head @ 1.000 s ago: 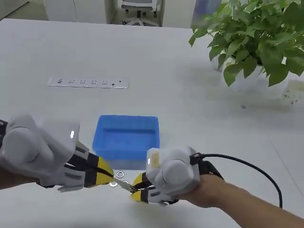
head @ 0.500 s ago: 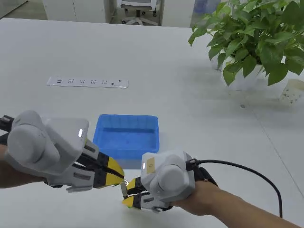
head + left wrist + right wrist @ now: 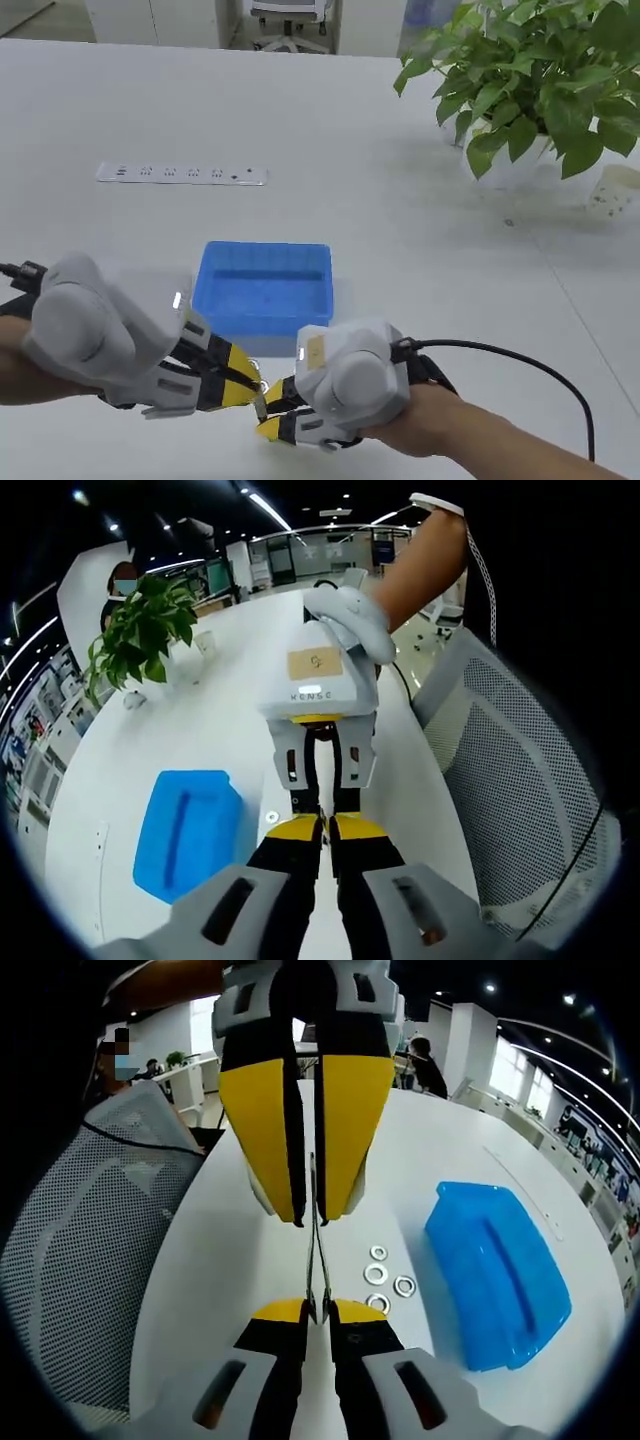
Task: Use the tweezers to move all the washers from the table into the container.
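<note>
White table (image 3: 225, 1260): four washers (image 3: 377, 1274) right of centre by one container (image 3: 497, 1270); left gripper (image 3: 327, 825) and right gripper (image 3: 318, 1310) both clamp one tweezers (image 3: 314, 1245).

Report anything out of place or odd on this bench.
Nothing is spilled or damaged. One oddity: the thin metal tweezers are pinched at both ends, by the tongs of the left gripper and the right gripper at once. Four silver washers lie beside the blue plastic container, which looks empty.

The white bench (image 3: 350, 170) lay open around the blue rectangular plastic container (image 3: 263, 285); the left hand-held gripper (image 3: 258, 383) and right hand-held gripper (image 3: 266, 407), both clamping thin metal tweezers (image 3: 314, 1260), barred its near side.
</note>
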{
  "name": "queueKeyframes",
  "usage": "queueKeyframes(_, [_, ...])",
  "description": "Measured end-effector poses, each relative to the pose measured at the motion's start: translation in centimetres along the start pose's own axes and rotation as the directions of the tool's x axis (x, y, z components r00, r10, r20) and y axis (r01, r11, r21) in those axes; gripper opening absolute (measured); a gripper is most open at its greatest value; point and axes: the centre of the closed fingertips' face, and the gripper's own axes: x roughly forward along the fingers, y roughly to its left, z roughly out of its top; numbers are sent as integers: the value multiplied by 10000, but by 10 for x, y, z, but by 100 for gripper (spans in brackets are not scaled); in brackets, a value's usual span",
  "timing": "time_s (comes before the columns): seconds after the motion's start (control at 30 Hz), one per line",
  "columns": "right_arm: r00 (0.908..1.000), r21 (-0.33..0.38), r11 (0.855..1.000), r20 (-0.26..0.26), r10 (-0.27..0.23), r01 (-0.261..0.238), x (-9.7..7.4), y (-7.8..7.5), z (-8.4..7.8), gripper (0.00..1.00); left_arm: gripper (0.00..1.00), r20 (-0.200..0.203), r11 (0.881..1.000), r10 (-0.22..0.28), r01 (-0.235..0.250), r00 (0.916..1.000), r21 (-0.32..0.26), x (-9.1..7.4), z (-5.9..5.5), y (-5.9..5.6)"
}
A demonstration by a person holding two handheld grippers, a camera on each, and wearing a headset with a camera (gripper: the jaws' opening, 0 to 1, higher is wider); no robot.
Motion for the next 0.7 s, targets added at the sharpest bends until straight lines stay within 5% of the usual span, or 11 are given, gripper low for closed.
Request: queueKeyframes(0.7, [9998, -131, 9998, 151, -131, 133, -1, -7, 5, 12, 6, 198, 9995, 324, -324, 9993, -2, -6, 1, 7])
